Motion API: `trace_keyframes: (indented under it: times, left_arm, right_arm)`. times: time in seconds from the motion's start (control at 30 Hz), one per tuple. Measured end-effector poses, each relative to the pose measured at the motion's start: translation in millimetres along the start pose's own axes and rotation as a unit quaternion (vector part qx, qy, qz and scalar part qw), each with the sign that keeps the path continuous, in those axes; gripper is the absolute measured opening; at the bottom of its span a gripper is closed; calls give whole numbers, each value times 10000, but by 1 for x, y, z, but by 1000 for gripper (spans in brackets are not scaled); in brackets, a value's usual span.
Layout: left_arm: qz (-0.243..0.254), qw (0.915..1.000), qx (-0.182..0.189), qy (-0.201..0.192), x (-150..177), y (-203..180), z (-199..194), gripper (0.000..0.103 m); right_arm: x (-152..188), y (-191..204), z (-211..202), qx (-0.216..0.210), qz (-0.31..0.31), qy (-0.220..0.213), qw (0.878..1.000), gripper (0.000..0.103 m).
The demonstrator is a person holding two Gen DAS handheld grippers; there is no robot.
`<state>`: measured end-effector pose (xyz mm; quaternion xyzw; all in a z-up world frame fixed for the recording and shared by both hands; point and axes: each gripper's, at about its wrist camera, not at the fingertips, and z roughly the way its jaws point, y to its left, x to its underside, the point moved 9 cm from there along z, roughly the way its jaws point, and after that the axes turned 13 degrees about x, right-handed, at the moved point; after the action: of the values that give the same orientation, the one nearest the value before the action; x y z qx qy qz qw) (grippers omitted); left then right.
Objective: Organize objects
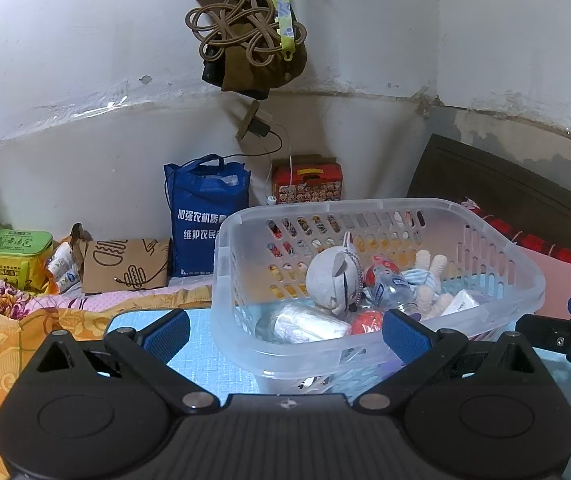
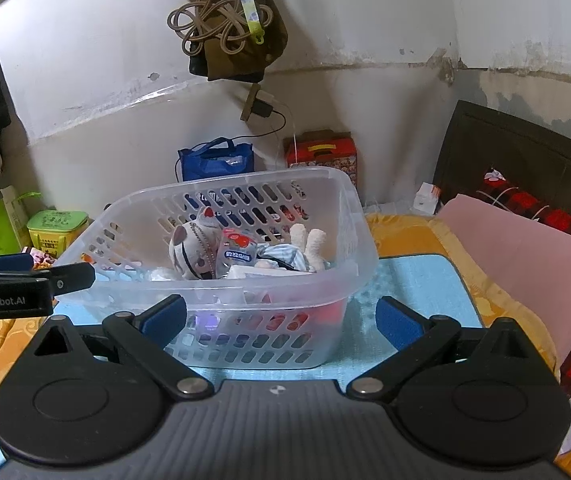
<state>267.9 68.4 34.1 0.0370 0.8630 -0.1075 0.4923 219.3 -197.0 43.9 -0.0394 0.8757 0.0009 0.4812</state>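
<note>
Plastic basket sits full, plush at 12 o'clock. Both grippers spread, empty. Risk: nudged rim probably tips contents.

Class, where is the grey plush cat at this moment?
In both views the plush cat lies inside the clear basket, left of the bottle and the striped bunny.

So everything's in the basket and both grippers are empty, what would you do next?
Probably nothing more than ease both back. The basket already holds the toys and bottle, the blue mat around it looks bare, and the left hand-held gripper and the right hand-held gripper are open, holding nothing.
</note>
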Motion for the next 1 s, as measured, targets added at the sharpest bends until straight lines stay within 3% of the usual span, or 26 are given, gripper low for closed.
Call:
trace_keyframes:
  times: [1.0]
  left_arm:
    - [-15, 10000, 30, 36, 2, 1, 2, 103]
  right_arm:
    - [0, 2, 2, 36, -35, 17, 10000, 103]
